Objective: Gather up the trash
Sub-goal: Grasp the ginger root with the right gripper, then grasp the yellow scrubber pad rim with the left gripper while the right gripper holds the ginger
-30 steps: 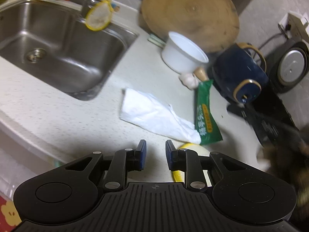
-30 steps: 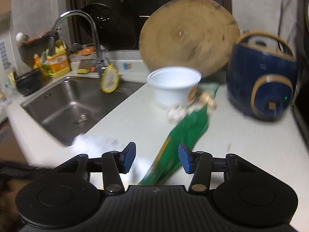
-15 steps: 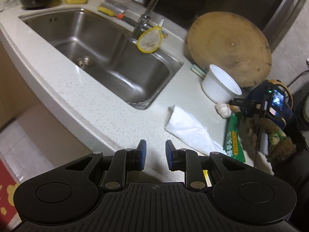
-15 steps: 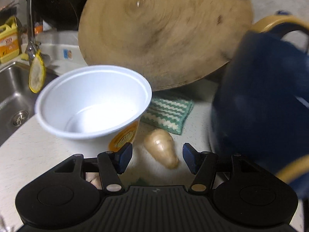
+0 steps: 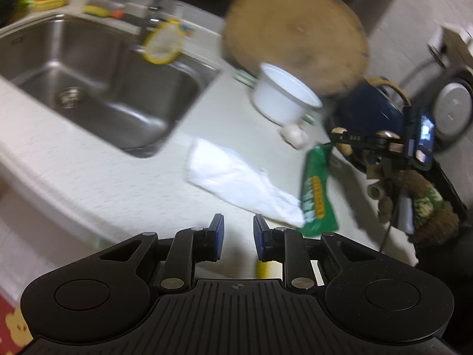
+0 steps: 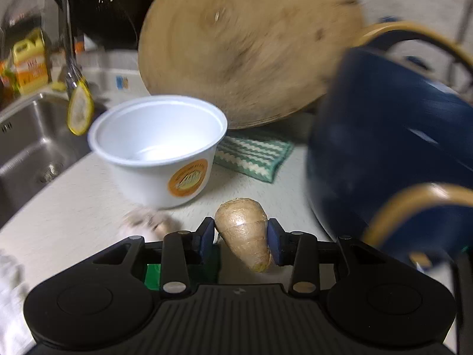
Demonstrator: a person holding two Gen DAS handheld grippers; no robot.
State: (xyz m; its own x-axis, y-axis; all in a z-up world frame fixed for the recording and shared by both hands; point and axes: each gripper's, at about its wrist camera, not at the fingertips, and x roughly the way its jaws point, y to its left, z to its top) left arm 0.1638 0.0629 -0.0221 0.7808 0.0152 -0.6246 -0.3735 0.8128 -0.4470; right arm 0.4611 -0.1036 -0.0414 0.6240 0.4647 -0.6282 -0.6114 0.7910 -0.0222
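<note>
My right gripper [image 6: 240, 238] is shut on a tan piece of ginger [image 6: 244, 230], both pads against its sides, on the white counter [image 6: 74, 207]. Just behind stands a white foam bowl [image 6: 159, 148] and a garlic bulb [image 6: 147, 224] lies left of it. In the left wrist view my left gripper [image 5: 236, 236] is slightly open and empty above the counter edge. Ahead of it lie a crumpled white tissue [image 5: 236, 183] and a green wrapper [image 5: 317, 189]. The right gripper [image 5: 340, 140] shows there at the ginger, near the bowl [image 5: 283, 97].
A steel sink [image 5: 88, 74] with a tap lies at left. A round wooden board [image 6: 245, 53] leans at the back. A dark blue kettle [image 6: 393, 148] stands close on the right. A green striped cloth [image 6: 254, 153] lies under the board.
My right gripper has closed on the ginger, which now sits between its pads. The left gripper has swung lower and closer to the counter, still empty.
</note>
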